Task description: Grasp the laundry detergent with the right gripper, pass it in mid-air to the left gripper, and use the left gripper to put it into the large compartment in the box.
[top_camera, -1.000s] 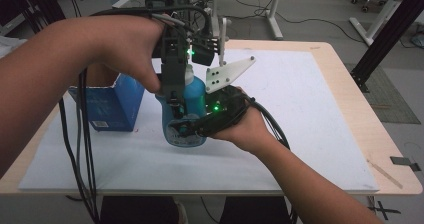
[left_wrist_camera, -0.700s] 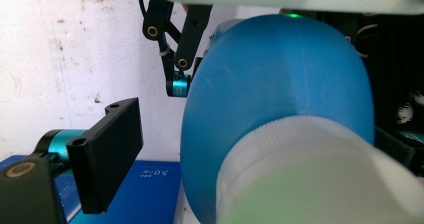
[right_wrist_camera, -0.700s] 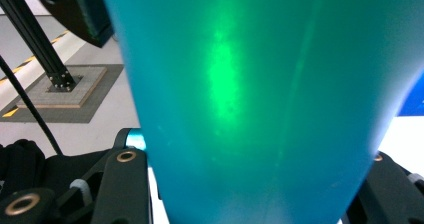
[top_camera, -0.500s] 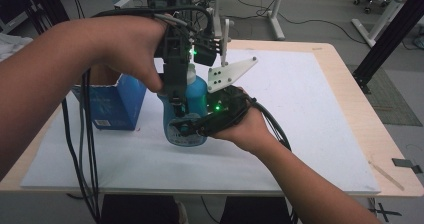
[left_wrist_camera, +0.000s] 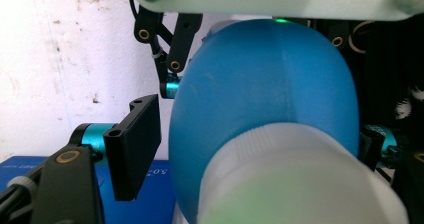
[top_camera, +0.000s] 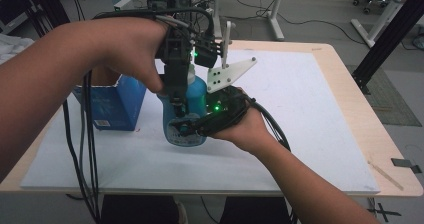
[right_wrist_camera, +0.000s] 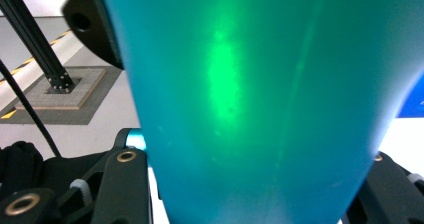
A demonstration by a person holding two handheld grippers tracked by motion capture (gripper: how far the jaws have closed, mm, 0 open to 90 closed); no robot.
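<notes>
currently a blue bottle (top_camera: 192,111) stands upright on the white mat (top_camera: 310,129) near the middle of the table (top_camera: 350,64), just beside a blue box (top_camera: 112,106) on its left.

the right gripper (top_camera: 200,126) comes in from the side at the lower body of the bottle. in the right gripper view the teal wall of the bottle (right_wrist_camera: 250,104) sits between the two black jaws, which close on it from either side; the bottle appears held there.

the left gripper (top_camera: 177,91) comes down from above, along the bottle's long axis, which is vertical. in the left gripper view the white cap (left_wrist_camera: 290,179) lies nearest the camera, with the blue shoulder (left_wrist_camera: 265,84) beyond it. one jaw stands clear to the left of the bottle, not touching; the other jaw is hidden behind the bottle. the jaws read as spread wider than the cap.

judgement: the cap is the likely target of the left gripper, with the right gripper bracing the body. the governing relation is that the cap lies directly between the left jaws on the vertical axis, so closing them, not travelling sideways, is what remains. risk: off-centre closure may tilt the bottle in the right jaws.
</notes>
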